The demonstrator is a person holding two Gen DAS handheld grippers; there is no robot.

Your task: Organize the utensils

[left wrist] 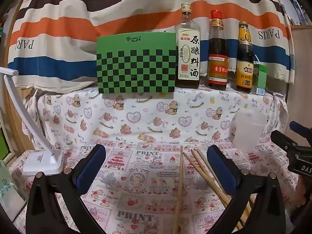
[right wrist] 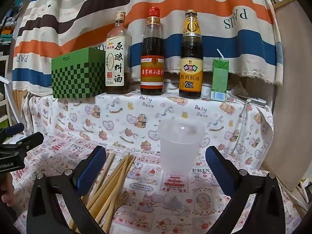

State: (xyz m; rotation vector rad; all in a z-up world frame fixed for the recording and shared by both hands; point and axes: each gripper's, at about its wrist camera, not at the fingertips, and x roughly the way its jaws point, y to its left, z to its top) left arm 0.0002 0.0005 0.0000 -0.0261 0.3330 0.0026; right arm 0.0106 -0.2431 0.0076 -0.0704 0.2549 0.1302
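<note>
Several wooden chopsticks (right wrist: 111, 181) lie loose on the patterned cloth, and a small wooden fork (right wrist: 121, 198) lies among them. A frosted plastic cup (right wrist: 180, 146) stands upright to their right. In the left wrist view the chopsticks (left wrist: 180, 183) lie between my fingers and the cup (left wrist: 248, 130) stands at the right. My left gripper (left wrist: 156, 167) is open and empty above the cloth. My right gripper (right wrist: 156, 167) is open and empty, with the chopsticks by its left finger and the cup just ahead.
A raised shelf at the back holds a green checkered box (left wrist: 136, 66), three sauce bottles (right wrist: 152, 58) and a green drink carton (right wrist: 219, 78). A white desk lamp (left wrist: 42, 159) stands at the left. A striped cloth hangs behind.
</note>
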